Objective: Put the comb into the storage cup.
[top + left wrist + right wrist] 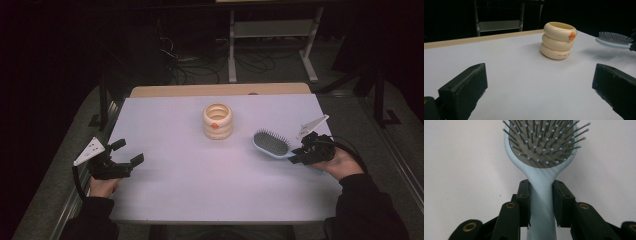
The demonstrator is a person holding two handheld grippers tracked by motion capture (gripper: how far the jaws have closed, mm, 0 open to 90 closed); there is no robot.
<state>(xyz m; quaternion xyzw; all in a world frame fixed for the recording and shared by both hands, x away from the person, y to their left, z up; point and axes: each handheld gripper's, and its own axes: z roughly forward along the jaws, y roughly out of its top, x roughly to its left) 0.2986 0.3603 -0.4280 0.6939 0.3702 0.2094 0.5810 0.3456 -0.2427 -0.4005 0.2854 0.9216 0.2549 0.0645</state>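
Observation:
A light blue hairbrush [271, 144] with grey bristles hangs a little above the white table at the right, bristles up. My right gripper [300, 152] is shut on its handle [541, 202], with both pads pressed against the sides. A cream holder [217, 120] shaped like stacked rings, with a small orange mark, stands near the table's middle back. It also appears in the left gripper view as the holder [558, 40], with the hairbrush [614, 40] at the far right. My left gripper [126, 155] rests open at the left, nothing between its jaws.
The white table top [200, 175] has a wooden strip [220, 90] along its far edge. A metal stand [270, 35] and cables lie on the dark floor behind.

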